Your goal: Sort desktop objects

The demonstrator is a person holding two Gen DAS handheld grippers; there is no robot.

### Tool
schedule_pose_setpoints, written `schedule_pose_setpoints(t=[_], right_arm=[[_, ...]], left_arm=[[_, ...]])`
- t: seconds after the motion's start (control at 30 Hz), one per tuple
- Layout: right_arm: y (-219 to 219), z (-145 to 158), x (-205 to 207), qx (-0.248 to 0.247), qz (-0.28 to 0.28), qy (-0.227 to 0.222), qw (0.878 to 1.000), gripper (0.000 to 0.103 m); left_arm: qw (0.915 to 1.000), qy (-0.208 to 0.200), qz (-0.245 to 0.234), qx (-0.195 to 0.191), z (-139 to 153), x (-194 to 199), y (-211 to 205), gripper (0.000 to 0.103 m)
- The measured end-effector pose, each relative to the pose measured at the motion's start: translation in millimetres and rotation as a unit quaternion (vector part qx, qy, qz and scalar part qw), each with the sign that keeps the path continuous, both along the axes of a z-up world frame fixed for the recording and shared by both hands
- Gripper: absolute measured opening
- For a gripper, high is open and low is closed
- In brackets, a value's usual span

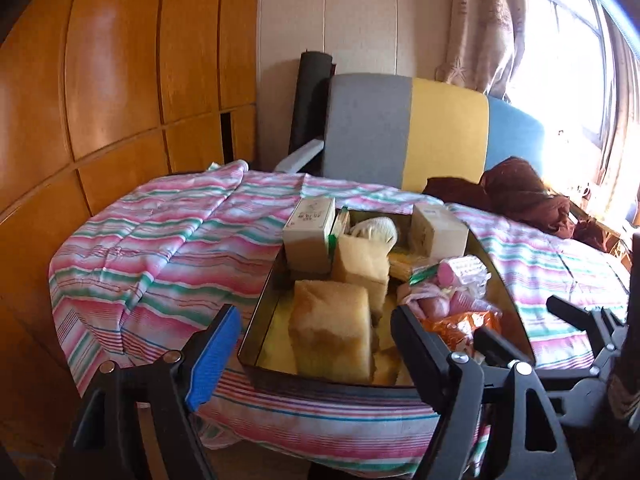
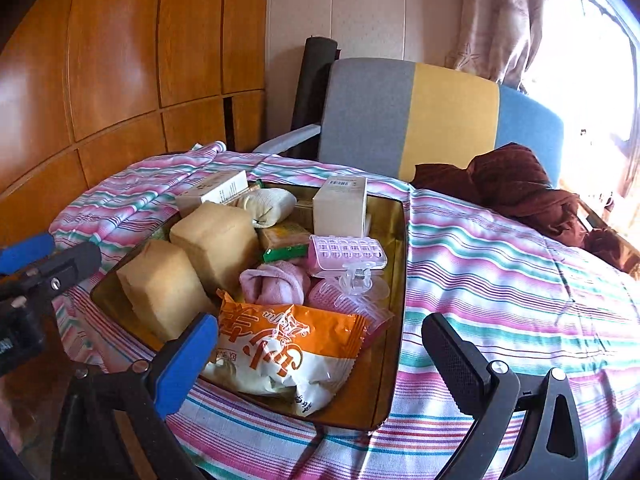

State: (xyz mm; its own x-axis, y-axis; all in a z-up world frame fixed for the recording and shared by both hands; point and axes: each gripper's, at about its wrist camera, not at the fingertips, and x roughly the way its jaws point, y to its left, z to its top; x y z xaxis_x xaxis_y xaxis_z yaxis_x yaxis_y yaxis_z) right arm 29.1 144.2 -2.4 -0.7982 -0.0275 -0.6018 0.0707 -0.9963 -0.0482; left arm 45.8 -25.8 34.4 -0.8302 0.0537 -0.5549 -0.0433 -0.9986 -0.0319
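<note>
With both grippers — left gripper (image 1: 316, 344), right gripper (image 2: 320, 356) — spread wide and empty, the orange snack packet (image 2: 292, 352) at the tray's (image 2: 394, 216) near edge appears light, crinkly and slippery — pinch its sealed end.

Quick count of what's in the metal tray (image 2: 394, 320): 2 tan sponge blocks (image 2: 164, 286) (image 2: 218, 242), 2 white cartons (image 2: 339, 206) (image 2: 212, 192), 1 orange snack bag (image 2: 288, 354), 1 green-edged snack pkt (image 2: 282, 242). Also 1 pink sock roll (image 2: 276, 282) + 1 cream sock roll (image 2: 266, 206), 1 pink hair roller (image 2: 346, 254) w/ 1 clear claw clip (image 2: 360, 280) just in front of it. Outside the tray, 1 brown cloth heap (image 2: 516, 188) at the far right edge of the striped tablecloth (image 2: 500, 280).
</note>
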Motion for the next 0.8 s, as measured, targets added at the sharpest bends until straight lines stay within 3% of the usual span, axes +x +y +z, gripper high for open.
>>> schedule_pose_setpoints(t=[0.13,0.5,0.63,0.8], right_arm=[[-4.4,1.1,5.0,0.007,0.000,0.003,1.000,0.103],[-10.0,-3.5,6.0,0.016,0.013,-0.003,1.000,0.103],[-6.7,-4.8,5.8,0.014,0.006,-0.001,1.000,0.103],[-2.3,-3.9,7.8,0.004,-0.003,0.006,1.000,0.103]], left_arm=[[1.0000,0.002,0.002,0.007,-2.2,-1.7,1.1,0.079],[0.9986,-0.053,0.005,0.005,-20.8,-15.2,3.8,0.075],[0.9977,-0.062,0.023,-0.019,-25.3,-16.8,8.1,0.075],[0.9966,-0.042,0.049,-0.050,-23.1,-11.0,12.5,0.074]])
